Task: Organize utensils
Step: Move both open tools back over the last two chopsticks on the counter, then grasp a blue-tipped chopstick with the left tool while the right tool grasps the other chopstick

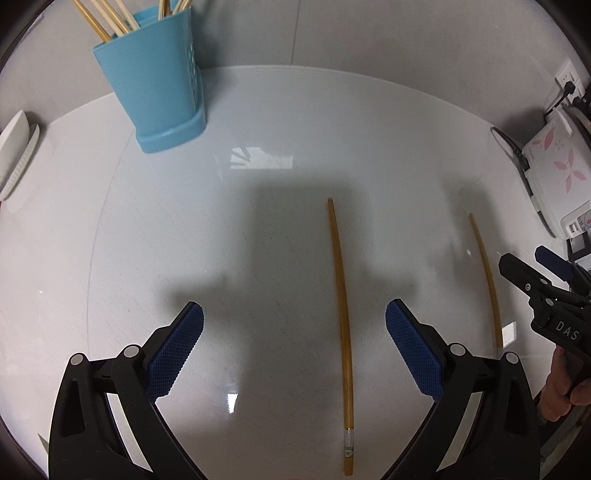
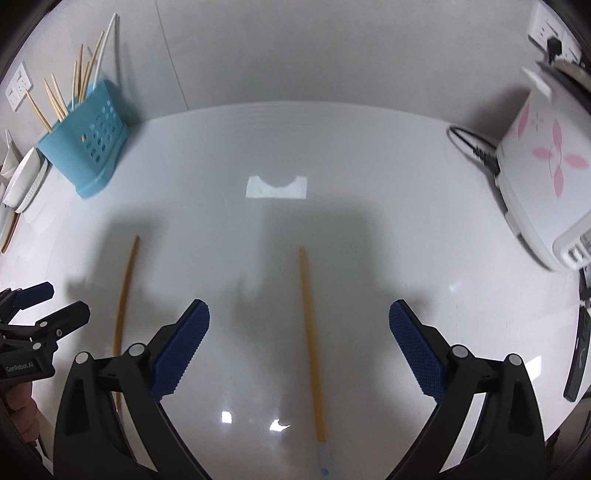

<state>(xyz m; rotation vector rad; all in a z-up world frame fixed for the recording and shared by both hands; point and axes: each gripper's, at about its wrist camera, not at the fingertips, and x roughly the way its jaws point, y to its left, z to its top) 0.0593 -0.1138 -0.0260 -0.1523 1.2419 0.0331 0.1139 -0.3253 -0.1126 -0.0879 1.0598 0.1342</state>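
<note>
both the left gripper (image 1: 294,343) and right gripper (image 2: 299,343) hover with fingers released, holding nothing. two chopsticks (image 1: 341,314) (image 2: 312,343) lie apart on the white table (image 1: 184,221), one beneath each gripper. the blue holder (image 1: 157,85) with more chopsticks stands near the table's far left corner.

The long wooden chopsticks (image 1: 110,18) in the blue plastic holder (image 1: 155,85) run off the top edge. The white flowered box (image 2: 546,166) looks blurry at the right.
</note>
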